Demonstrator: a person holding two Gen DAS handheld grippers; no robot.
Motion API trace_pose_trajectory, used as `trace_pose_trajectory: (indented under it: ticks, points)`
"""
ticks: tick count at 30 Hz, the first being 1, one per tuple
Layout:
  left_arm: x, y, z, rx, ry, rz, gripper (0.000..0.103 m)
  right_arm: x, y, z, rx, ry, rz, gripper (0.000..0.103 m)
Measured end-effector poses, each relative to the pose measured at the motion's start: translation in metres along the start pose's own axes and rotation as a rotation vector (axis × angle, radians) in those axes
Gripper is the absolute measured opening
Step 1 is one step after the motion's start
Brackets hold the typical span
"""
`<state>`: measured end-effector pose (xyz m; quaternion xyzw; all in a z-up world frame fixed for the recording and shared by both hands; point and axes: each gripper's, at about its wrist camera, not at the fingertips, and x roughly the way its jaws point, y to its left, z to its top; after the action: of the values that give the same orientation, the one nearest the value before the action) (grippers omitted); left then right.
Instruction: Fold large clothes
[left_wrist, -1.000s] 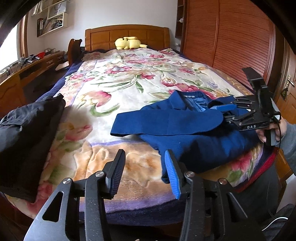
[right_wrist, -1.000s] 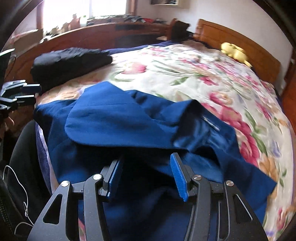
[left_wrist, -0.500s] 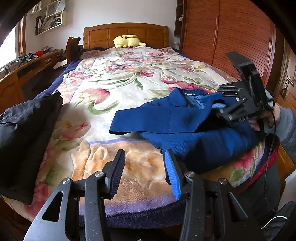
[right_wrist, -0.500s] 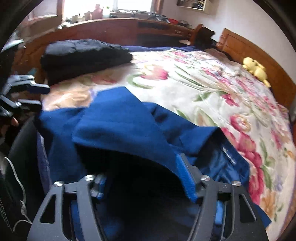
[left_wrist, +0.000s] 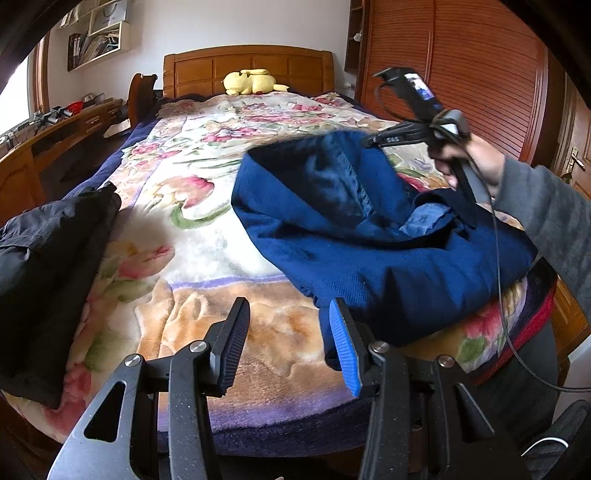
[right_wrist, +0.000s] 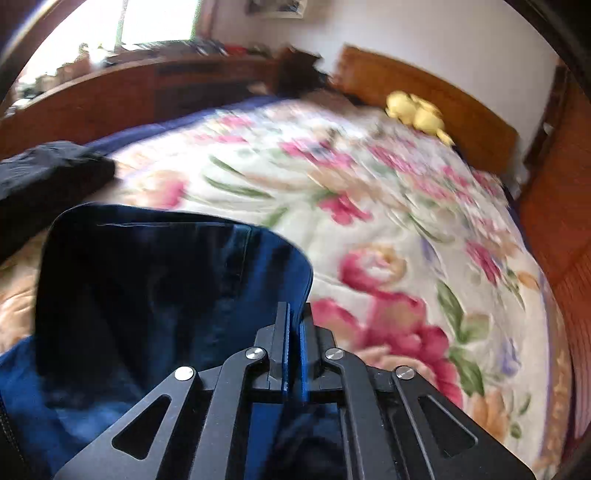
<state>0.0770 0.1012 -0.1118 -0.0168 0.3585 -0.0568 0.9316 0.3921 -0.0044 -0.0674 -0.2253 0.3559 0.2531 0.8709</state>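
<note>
A dark blue jacket lies at the near right of the flowered bed. My right gripper is shut on an edge of the blue jacket and holds a flap of it up off the bed; in the left wrist view the right gripper is raised above the jacket. My left gripper is open and empty, low over the foot of the bed, just left of the jacket's near corner.
A folded black garment lies at the bed's left edge, also in the right wrist view. A yellow plush toy sits by the headboard. A wooden desk runs along the left; a wardrobe stands right.
My right gripper has closed on the jacket's edge and lifted it, raising a flap that lay flat before. My left gripper has stayed open near the foot of the bed.
</note>
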Motion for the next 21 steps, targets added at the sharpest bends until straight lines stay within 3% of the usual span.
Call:
trace_pose_trajectory:
  ticks: [2, 4, 8, 12, 16, 21]
  points:
    - [-0.001, -0.004, 0.002, 0.010, -0.007, -0.006, 0.046, -0.001, -0.007, -0.002, 0.018, 0.007, -0.034, 0.041]
    - [-0.001, -0.008, 0.006, 0.016, -0.015, -0.021, 0.046, -0.014, -0.016, -0.010, 0.052, -0.012, -0.022, 0.055]
    - [-0.004, -0.022, 0.015, 0.043, -0.043, -0.036, 0.046, -0.041, -0.023, -0.043, 0.072, -0.002, 0.058, 0.057]
    - [-0.001, -0.035, 0.027, 0.066, -0.058, -0.061, 0.046, -0.066, -0.026, -0.093, 0.033, 0.061, 0.098, 0.057]
    - [0.014, -0.052, 0.040, 0.093, -0.053, -0.090, 0.046, -0.080, -0.027, -0.142, 0.027, 0.134, 0.103, 0.057]
    - [0.032, -0.073, 0.051, 0.123, -0.026, -0.121, 0.046, -0.088, -0.034, -0.171, 0.014, 0.202, 0.070, 0.057]
